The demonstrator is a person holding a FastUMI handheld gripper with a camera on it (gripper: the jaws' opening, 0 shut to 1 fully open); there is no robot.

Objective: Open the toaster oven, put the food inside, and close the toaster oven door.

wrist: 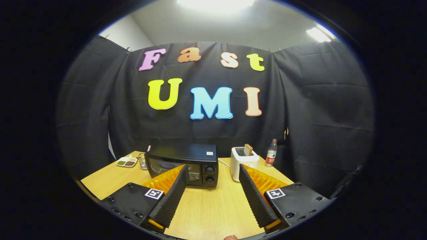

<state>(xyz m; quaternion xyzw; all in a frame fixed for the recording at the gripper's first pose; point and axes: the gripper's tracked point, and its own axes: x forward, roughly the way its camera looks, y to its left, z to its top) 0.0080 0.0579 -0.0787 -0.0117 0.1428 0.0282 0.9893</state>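
Wooden table (213, 206), black toaster oven (183, 163) (door closed), gripper (211, 170) spread wide, empty.

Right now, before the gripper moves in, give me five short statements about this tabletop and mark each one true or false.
1. The toaster oven door is shut. True.
2. The gripper is shut on a slice of bread. False: its fingers are spread open with nothing between them.
3. A slice of bread stands up out of the white toaster. True.
4. The water bottle lies on its side in front of the toaster oven. False: it stands upright beside the white toaster, on the side away from the oven.
5. A small dish sits on the far side of the toaster oven from the toaster. True.
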